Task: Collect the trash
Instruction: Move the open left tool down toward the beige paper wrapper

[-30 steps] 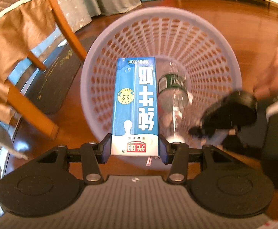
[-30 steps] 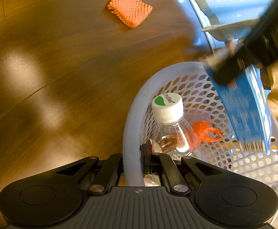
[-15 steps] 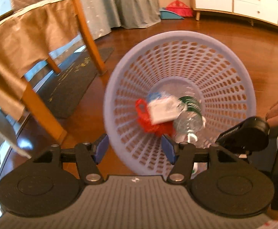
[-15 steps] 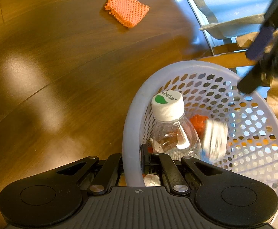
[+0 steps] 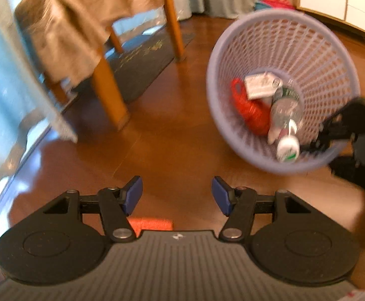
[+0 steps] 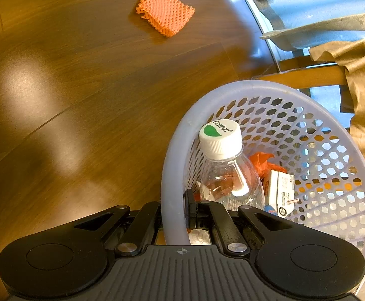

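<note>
Milk carton (image 6: 280, 193) dropped into basket (image 6: 172, 175); left gripper (image 5: 176, 195) now spread, empty. Right gripper (image 6: 176, 213) pinches basket rim. Only right view shows orange net (image 6: 166, 12), upper centre.

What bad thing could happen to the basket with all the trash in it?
The right gripper pinches only the basket rim, so it might slip or tip. The basket leans, and the bottle reaches almost to the rim, so it could roll out. The orange net on the table could get forgotten.
</note>
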Tool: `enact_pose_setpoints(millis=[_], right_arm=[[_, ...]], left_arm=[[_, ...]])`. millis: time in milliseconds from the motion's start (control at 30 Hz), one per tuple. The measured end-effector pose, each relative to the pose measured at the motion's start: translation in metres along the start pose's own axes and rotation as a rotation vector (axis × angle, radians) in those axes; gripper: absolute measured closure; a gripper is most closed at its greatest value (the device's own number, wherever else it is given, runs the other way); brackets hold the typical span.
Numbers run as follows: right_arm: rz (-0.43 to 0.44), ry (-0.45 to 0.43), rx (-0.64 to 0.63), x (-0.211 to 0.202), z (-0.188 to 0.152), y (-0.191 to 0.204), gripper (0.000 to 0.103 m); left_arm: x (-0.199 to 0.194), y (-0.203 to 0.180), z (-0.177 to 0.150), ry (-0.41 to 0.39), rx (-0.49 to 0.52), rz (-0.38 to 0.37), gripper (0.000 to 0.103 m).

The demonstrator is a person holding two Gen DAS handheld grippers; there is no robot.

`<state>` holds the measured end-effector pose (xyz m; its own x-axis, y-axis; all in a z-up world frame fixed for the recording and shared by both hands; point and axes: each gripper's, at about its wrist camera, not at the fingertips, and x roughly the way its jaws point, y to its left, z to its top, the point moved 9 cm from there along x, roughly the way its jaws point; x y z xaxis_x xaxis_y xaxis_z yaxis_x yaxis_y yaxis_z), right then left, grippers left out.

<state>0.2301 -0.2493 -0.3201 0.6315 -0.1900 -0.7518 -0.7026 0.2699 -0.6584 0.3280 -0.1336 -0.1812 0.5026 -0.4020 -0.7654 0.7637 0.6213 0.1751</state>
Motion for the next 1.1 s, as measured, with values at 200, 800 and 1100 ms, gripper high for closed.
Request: enact_pose_setpoints(millis=[200, 800, 1100], right_arm=[[0.001, 0.003, -0.005, -0.001, 0.0, 0.001, 0.103], [-0.002, 0.018, -0.023, -0.003, -0.002, 0.001, 0.103], [-0.004, 0.024, -0.024, -0.005, 0.0, 0.002, 0.103]], left_arm=[[-0.005, 0.021, -0.05, 0.068, -0.062, 0.043, 0.046], [-0.022, 0.049, -0.144, 0.183, -0.138, 0.139, 0.032], [-0.032, 0.064, -0.192, 0.225, -0.181, 0.183, 0.018]])
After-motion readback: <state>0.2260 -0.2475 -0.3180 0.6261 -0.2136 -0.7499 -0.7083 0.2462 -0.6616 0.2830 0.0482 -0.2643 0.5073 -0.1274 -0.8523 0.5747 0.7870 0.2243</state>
